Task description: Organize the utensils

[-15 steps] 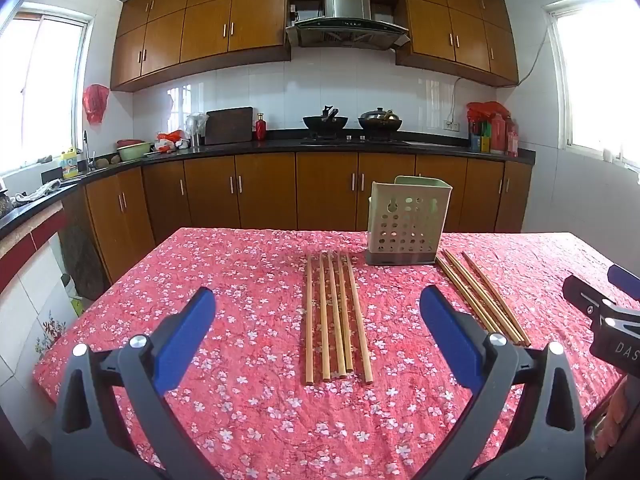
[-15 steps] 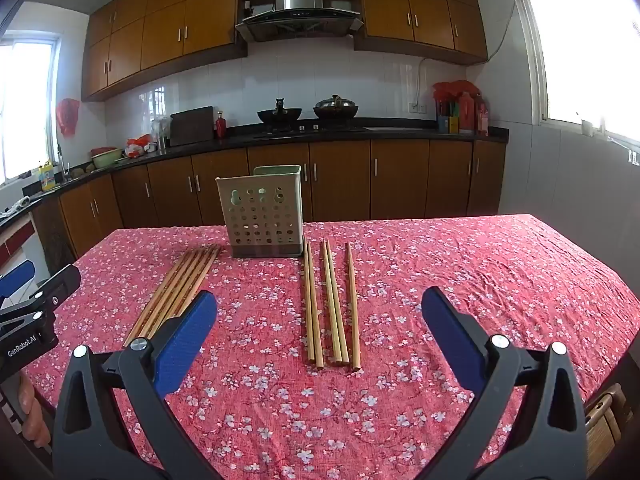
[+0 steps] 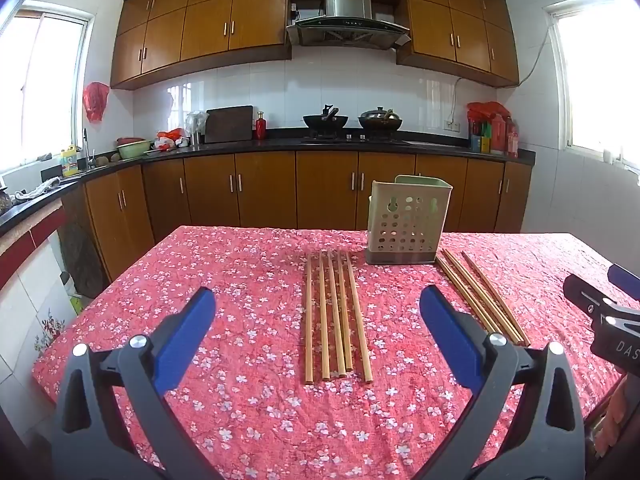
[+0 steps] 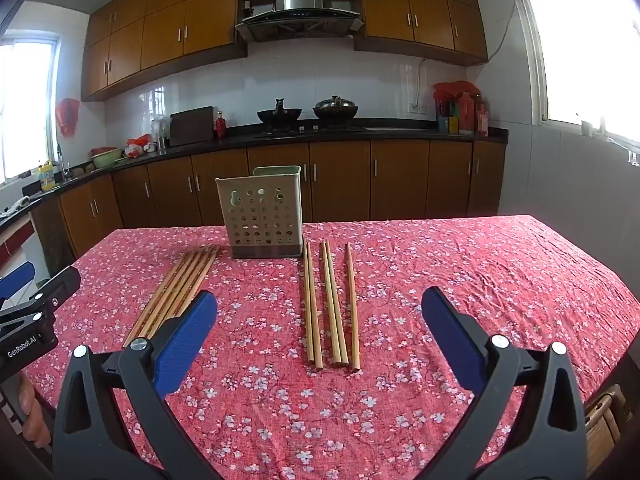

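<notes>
Two groups of several wooden chopsticks lie on the red flowered tablecloth (image 3: 240,280). The left group (image 3: 336,316) lies straight ahead of my left gripper (image 3: 318,312), which hangs open and empty above the near table. The right group (image 4: 330,304) lies between the fingers' line of my right gripper (image 4: 320,312), also open and empty. A beige perforated utensil holder (image 3: 406,226) stands upright at the far side between the two groups, seen too in the right wrist view (image 4: 262,214). The left group (image 4: 176,292) also shows at left in the right view.
The table's left edge drops to a tiled floor (image 3: 36,300). Brown kitchen cabinets (image 3: 260,192) and a black counter with pots (image 3: 352,122) run behind the table. A wooden chair back (image 4: 606,420) shows at the near right corner.
</notes>
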{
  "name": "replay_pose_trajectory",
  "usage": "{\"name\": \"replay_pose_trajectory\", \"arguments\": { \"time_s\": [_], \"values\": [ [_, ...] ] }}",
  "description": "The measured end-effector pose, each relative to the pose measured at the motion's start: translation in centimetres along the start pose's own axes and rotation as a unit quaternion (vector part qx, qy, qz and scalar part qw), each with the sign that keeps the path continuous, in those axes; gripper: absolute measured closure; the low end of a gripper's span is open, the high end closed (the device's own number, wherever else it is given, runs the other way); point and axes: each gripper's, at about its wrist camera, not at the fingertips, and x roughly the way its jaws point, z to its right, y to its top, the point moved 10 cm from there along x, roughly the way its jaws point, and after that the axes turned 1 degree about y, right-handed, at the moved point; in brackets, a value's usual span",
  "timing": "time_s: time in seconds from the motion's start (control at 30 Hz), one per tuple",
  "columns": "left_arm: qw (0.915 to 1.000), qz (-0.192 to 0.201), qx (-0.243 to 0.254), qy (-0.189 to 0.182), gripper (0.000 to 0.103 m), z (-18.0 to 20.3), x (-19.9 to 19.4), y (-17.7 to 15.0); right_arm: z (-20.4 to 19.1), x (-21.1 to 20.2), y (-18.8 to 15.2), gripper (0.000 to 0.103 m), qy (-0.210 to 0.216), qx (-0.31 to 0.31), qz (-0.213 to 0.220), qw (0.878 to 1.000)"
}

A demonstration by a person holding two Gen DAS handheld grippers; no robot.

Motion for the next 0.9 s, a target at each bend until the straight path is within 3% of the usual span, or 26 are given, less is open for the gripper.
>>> {"name": "replay_pose_trajectory", "arguments": {
  "time_s": [0.9],
  "values": [
    [1.0, -0.001, -0.001, 0.0, 0.004, 0.01, 0.03, -0.01, -0.05, 0.07, -0.04, 0.002, 0.0, -0.001, 0.0, 1.0]
  ]
}}
